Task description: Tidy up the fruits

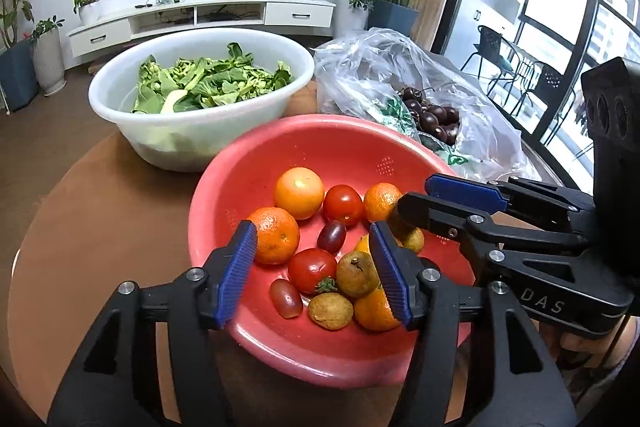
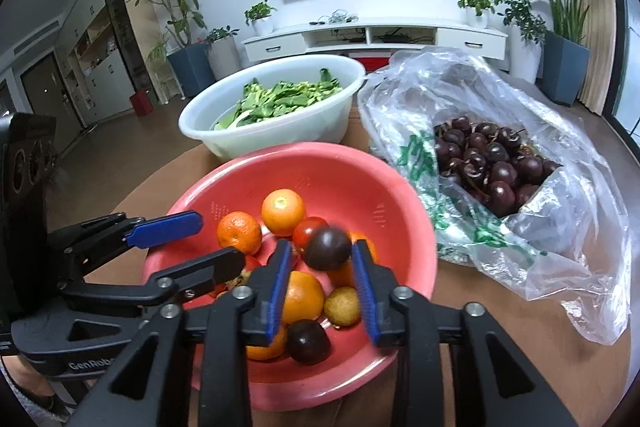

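A red bowl (image 1: 304, 121) (image 2: 300, 149) on the round table holds oranges (image 1: 299, 193), tomatoes (image 1: 312, 270), small brownish fruits (image 1: 331, 311) and a dark plum (image 2: 308, 341). My left gripper (image 1: 314, 251) (image 2: 218, 241) hangs open over the bowl's near side with nothing between its blue pads. From the right, my right gripper (image 2: 322, 247) (image 1: 414, 195) reaches over the bowl, jaws slightly apart. A blurred dark round fruit (image 2: 326, 249) sits between its fingertips, with a gap showing on the fruit's left side.
A white basin (image 1: 200, 35) (image 2: 272, 61) of leafy greens stands behind the red bowl. A clear plastic bag (image 1: 380, 55) (image 2: 580, 227) with dark cherries (image 1: 432, 115) (image 2: 492, 163) lies to the right. The brown table (image 1: 100, 207) drops off at its round edge.
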